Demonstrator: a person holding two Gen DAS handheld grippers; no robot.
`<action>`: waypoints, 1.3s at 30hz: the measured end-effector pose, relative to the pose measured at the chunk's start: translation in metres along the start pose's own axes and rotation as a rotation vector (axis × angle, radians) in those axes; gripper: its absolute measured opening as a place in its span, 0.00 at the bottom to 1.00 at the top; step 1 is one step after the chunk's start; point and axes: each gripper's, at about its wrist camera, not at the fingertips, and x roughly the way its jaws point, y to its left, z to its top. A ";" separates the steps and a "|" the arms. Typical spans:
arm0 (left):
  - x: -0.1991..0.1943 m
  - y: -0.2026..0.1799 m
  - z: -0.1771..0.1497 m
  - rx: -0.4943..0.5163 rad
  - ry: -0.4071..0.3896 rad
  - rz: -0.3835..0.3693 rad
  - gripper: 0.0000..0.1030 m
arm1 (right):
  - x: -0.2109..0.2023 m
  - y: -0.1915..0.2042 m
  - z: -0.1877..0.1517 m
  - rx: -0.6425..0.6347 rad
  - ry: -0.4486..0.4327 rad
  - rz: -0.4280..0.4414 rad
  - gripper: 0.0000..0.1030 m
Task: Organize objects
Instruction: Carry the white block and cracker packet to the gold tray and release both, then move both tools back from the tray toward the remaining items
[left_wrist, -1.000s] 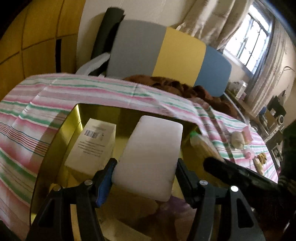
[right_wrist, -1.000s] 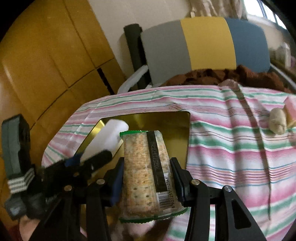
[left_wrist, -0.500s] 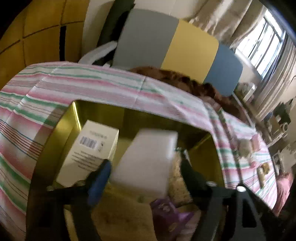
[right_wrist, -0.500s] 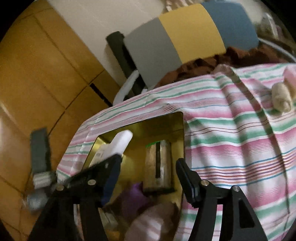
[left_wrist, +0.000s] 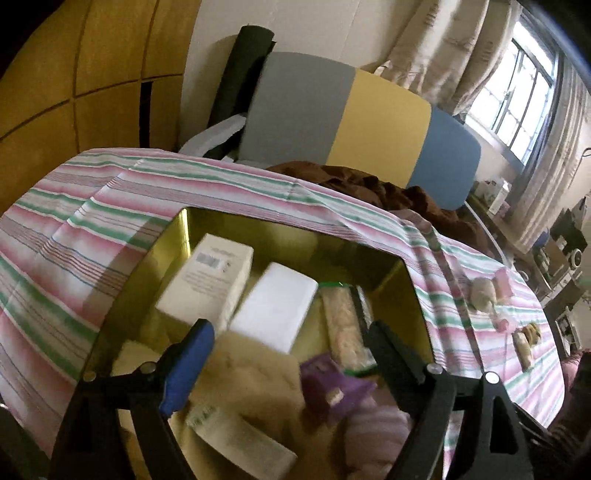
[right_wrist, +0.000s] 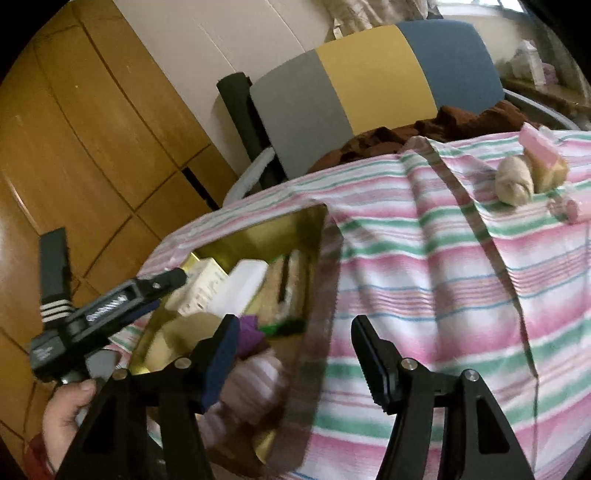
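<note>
Both claws hang spread and empty: the left claw (left_wrist: 288, 343) over the gold box (left_wrist: 177, 236), the right claw (right_wrist: 295, 339) over its right wall. In the box lie a white block (left_wrist: 275, 310) between a white carton (left_wrist: 207, 284) and a cracker pack (left_wrist: 345, 328), near a purple packet (left_wrist: 332, 387). Beyond on the striped cloth (right_wrist: 443, 258) rest a beige roll (right_wrist: 513, 184) and pink pieces (right_wrist: 539, 144)

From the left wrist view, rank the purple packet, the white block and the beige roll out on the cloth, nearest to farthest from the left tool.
1. Purple packet, in the gold box just ahead of the left tool.
2. White block, mid-box, beside the barcode carton.
3. Beige roll, far right on the striped cloth.
</note>
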 end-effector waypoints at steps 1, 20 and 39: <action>-0.002 -0.002 -0.002 0.001 0.002 -0.006 0.85 | -0.002 -0.002 -0.002 -0.002 0.003 -0.005 0.62; -0.027 -0.099 -0.056 0.234 -0.009 -0.159 0.85 | -0.036 -0.044 -0.022 -0.083 -0.006 -0.162 0.66; -0.020 -0.164 -0.101 0.361 0.085 -0.241 0.85 | -0.071 -0.113 -0.022 -0.104 -0.028 -0.397 0.67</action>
